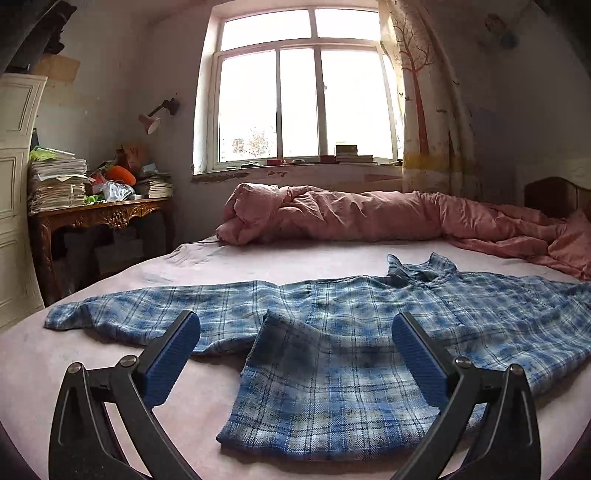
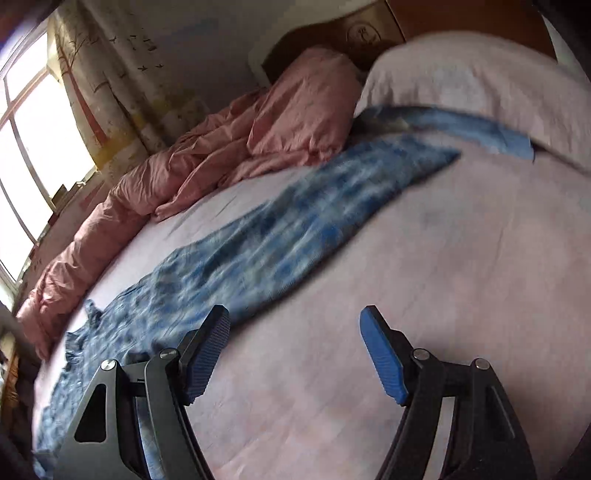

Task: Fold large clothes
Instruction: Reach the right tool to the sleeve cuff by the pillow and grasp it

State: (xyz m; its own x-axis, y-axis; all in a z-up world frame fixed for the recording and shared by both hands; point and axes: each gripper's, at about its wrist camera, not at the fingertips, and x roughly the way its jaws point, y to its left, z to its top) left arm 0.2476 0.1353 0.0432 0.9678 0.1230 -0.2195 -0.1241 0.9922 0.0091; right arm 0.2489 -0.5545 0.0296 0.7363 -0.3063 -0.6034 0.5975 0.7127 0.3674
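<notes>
A blue plaid shirt (image 1: 332, 317) lies spread on the pink bed sheet (image 1: 240, 258), collar toward the far right, one sleeve stretched left, and its near corner folded over. My left gripper (image 1: 295, 332) is open and empty just above the shirt's near edge. In the right wrist view the shirt (image 2: 258, 236) is blurred, its sleeve reaching toward the pillow. My right gripper (image 2: 293, 325) is open and empty over bare sheet (image 2: 443, 295), beside the shirt's right edge.
A rumpled pink duvet (image 1: 369, 218) lies along the far side of the bed under the window (image 1: 306, 92). A cluttered wooden side table (image 1: 99, 218) and a white cabinet (image 1: 14, 184) stand at the left. A pillow (image 2: 480, 81) and the headboard (image 2: 369, 33) are at the bed's head.
</notes>
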